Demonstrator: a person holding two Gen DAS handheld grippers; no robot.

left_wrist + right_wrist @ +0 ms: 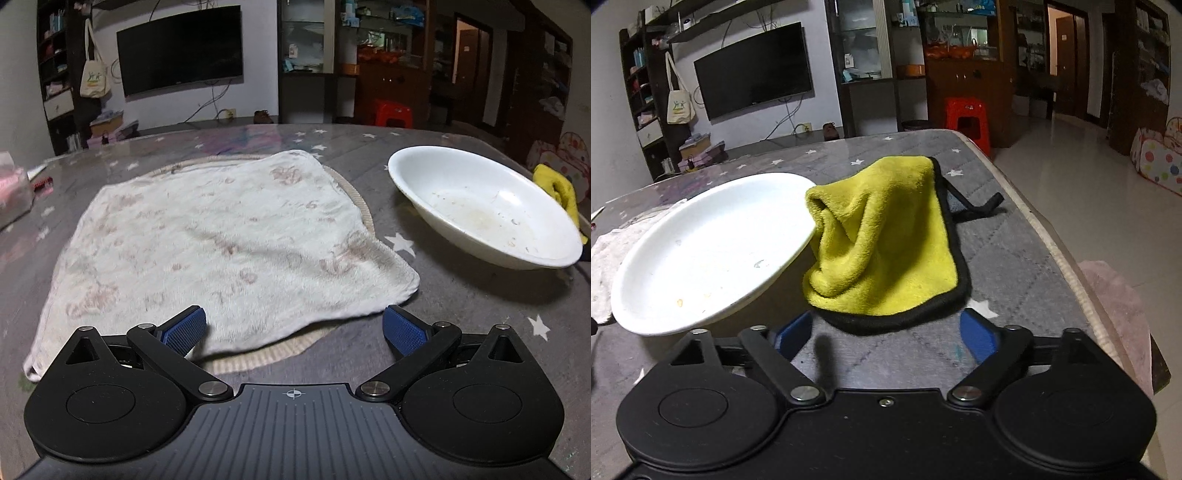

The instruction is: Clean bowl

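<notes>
Nearest your left tool (293, 326), the blue pads (184, 330) are standing wide apart with nothing gripped; the near edge of a pale printed towel (221, 240) is lying between and just ahead of them. That towel is spreading flat over a round woven mat (364, 206) on the grey star-patterned table (461, 314).

Right tool (886, 332): you are holding it with its pads spread wide as well, empty, hovering over bare table just short of the black-trimmed edge of a yellow cloth (886, 236). Contact between pads and cloth: none visible.

Further out, the white bowl (484, 206) is sitting tilted, its far rim propped on the bunched yellow cloth, its near rim low by the table. Specks and a faint stain are showing on its inner surface. In the right wrist view the bowl (709, 251) is lying left of the cloth and touching it.

Beyond the table, a red stool (967, 118) is standing on the floor, and a dark television (181, 48) is hanging on the far wall beside a tote bag (94, 77).
</notes>
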